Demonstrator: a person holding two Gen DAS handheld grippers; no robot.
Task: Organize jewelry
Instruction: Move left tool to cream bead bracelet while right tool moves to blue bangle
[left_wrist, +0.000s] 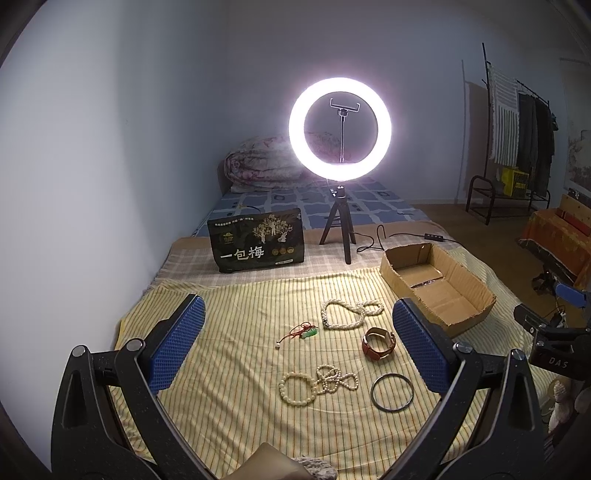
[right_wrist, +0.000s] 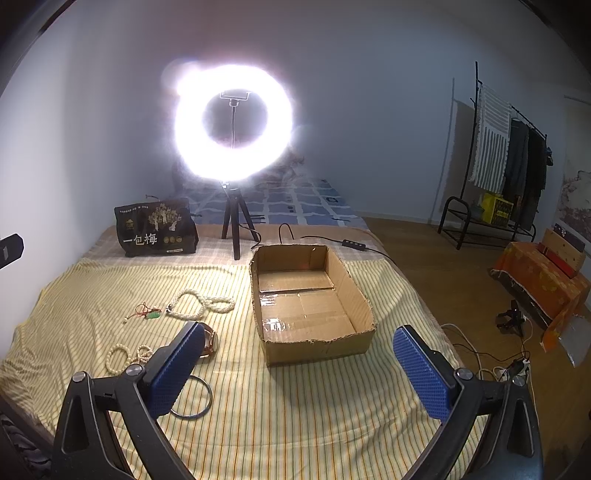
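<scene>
Jewelry lies on a yellow striped cloth (left_wrist: 240, 306): a long pearl necklace (left_wrist: 351, 314), a red cord with a green pendant (left_wrist: 304, 332), a brown leather watch (left_wrist: 378, 343), a cream bead bracelet tangled with a small bead strand (left_wrist: 317, 382), and a metal bangle (left_wrist: 392, 391). An empty cardboard box (right_wrist: 310, 295) stands to their right. My left gripper (left_wrist: 299, 354) is open above the jewelry. My right gripper (right_wrist: 299, 369) is open in front of the box; its left finger hides part of the watch (right_wrist: 210, 341) and bangle (right_wrist: 201, 398).
A lit ring light on a tripod (left_wrist: 340, 129) and a black snack bag (left_wrist: 256, 240) stand at the back, with a cable and switch (left_wrist: 434, 236) behind the box. The bed's right edge drops to a wooden floor with cables (right_wrist: 509, 365) and a clothes rack (right_wrist: 509, 158).
</scene>
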